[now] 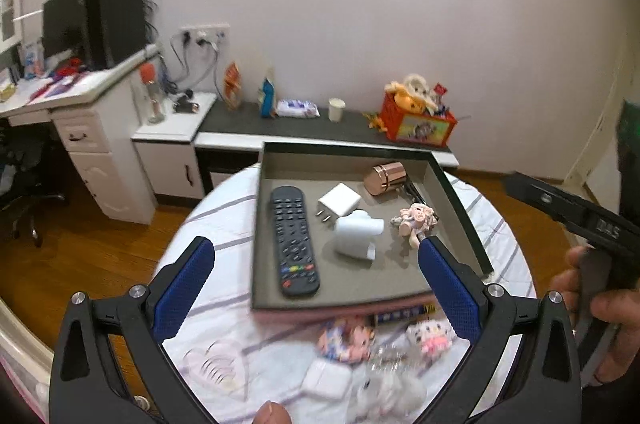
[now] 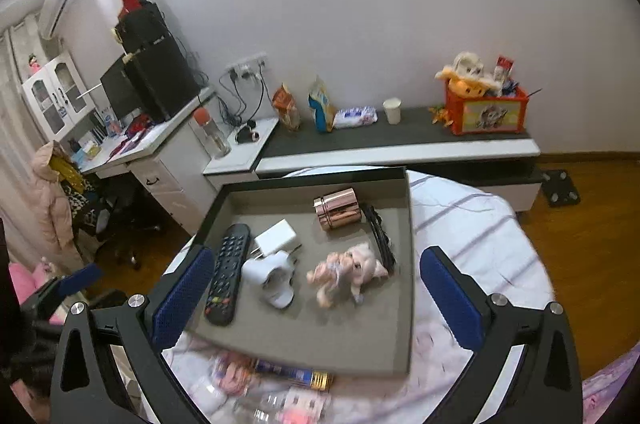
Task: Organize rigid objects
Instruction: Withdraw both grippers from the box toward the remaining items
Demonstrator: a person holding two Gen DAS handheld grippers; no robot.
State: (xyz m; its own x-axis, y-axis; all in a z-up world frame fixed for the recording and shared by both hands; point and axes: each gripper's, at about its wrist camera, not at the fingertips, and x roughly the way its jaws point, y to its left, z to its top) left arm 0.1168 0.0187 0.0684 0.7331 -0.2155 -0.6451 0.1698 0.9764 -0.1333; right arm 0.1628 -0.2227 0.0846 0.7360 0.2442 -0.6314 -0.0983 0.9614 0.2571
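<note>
**Both tongs wide open above a half-filled tray**

Left wrist view: the left gripper (image 1: 316, 284) stood released, its blue dimpled pads apart with nothing between them. Beyond it lay the tray (image 1: 360, 298), a shallow grey box with dark walls, on a striped white cloth. In it, from left to right: a black remote (image 1: 294, 238), long, flat and stiff; a white charger (image 1: 340, 202), a smooth block; a rounded white plug (image 1: 358, 234); a copper tin (image 1: 384, 177) lying on its side at the far end; a small pink doll (image 1: 416, 218). Nearer than the tray, blurred, lay more dolls, a white case (image 1: 326, 380) and something clear. At the right, a hand held the right gripper.

Right wrist view: the right gripper (image 2: 316, 296) was likewise released and empty. A battery (image 2: 294, 372) lay just beside the tray's near wall. It would likely be light, hard and prone to roll; gripping across its middle looked safest. The glossy tin could slip; the remote suited a grip across its narrow width.
</note>
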